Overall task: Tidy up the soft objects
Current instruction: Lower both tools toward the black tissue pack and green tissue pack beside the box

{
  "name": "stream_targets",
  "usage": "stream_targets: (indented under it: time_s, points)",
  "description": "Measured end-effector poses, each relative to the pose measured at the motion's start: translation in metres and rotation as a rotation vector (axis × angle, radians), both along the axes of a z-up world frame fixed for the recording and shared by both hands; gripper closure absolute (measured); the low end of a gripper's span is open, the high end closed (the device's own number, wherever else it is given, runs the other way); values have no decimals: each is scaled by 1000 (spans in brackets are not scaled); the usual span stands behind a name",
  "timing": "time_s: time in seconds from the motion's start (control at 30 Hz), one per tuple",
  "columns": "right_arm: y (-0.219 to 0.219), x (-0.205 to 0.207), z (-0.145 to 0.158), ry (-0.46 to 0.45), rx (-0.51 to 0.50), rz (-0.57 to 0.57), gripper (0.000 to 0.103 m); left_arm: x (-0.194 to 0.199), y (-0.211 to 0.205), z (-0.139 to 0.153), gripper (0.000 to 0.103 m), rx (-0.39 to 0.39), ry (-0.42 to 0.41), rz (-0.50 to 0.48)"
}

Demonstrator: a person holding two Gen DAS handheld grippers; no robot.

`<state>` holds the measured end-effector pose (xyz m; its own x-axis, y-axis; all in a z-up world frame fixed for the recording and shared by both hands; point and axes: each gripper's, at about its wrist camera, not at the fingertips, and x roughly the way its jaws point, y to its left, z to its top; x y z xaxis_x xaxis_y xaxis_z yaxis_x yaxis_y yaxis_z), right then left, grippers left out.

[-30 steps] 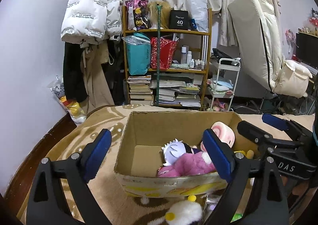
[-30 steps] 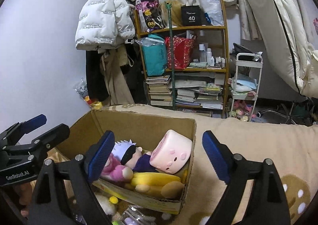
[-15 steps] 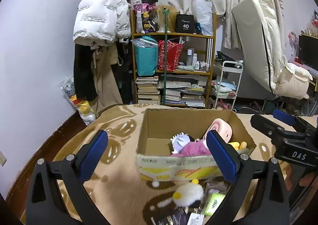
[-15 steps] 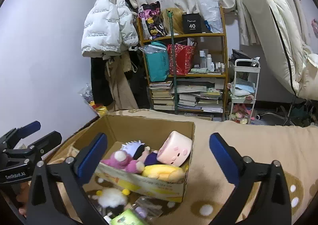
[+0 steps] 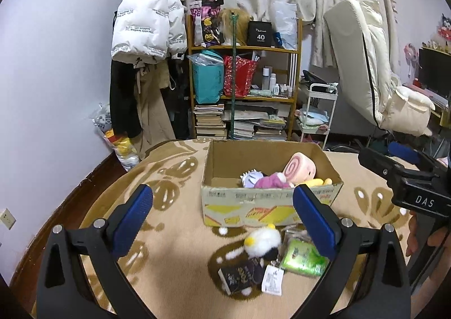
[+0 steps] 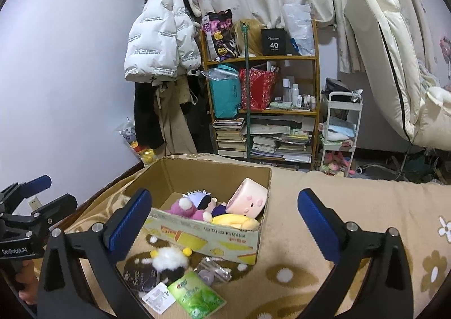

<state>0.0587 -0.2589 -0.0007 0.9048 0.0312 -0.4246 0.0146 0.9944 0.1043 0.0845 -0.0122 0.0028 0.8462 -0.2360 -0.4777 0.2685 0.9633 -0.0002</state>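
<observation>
Left wrist view: both the left gripper (image 5: 222, 211) and right gripper (image 6: 224, 210) stand spread and empty, near the cardboard box (image 5: 270, 207) of plush toys (image 5: 272, 180).

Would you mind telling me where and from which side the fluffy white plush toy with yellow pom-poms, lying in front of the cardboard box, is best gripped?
Grip the fluffy white plush toy across its round white body, coming from above. It lies low on the beige blanket, close against the cardboard box and packets, so a side approach looks crowded; the left claw is open.
</observation>
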Motion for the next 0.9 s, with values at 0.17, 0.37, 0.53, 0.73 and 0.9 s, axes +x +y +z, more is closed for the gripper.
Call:
stream_targets:
  time_s: [0.17,0.37,0.53,0.73,0.9]
  points:
    - [10,-17,1,-2,-48,18,0,-13,6,-2,4,6,16,4]
    - [20,-29,-6,19,-92,51,0,-19,9,-9,4,36,33,12]
    - [27,-33,-14,46,-115,59,0,-17,11,-14,4,35,55,24]
    - [27,-34,-28,94,-86,68,0,-8,10,-26,4,49,103,28]
    - [28,-30,-34,115,-88,75,0,3,9,-39,4,53,162,19]
